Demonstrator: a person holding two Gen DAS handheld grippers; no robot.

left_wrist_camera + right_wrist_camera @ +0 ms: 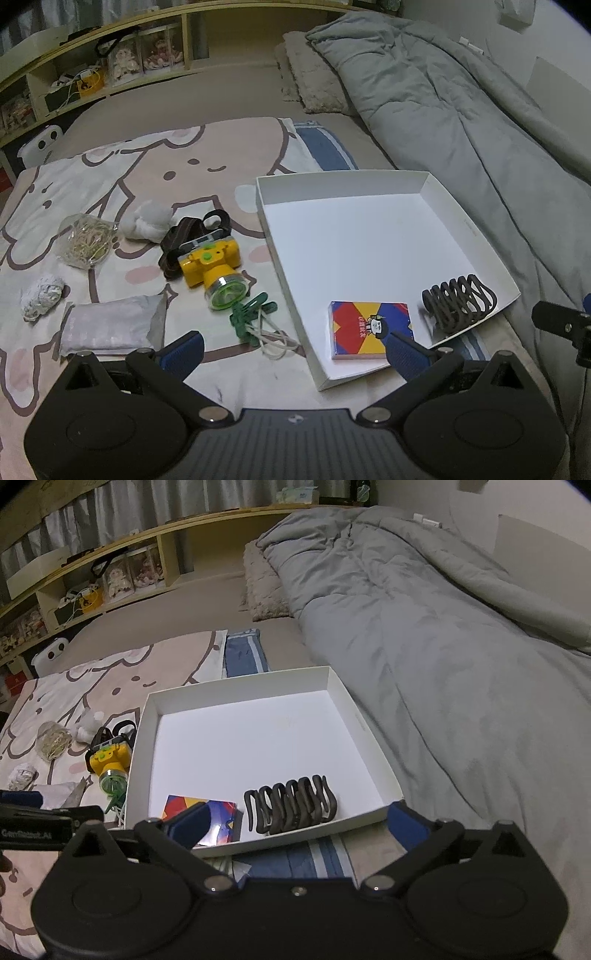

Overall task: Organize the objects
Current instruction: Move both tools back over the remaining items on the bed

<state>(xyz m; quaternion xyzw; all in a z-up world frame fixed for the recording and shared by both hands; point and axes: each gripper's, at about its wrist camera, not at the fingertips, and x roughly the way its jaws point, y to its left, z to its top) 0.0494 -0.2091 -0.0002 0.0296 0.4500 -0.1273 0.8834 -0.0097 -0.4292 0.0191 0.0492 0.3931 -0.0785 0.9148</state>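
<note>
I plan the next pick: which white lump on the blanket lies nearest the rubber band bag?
The fluffy white plush lump, just right of the bag; the crumpled grey-white lump lies lower down.

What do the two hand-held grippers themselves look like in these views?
Both match: the left hand-held gripper and right hand-held gripper have matte black bodies, rounded lobes, silver pivot screws, black linkage arms and blue textured finger pads. White lettering marks the left one's side.
</note>
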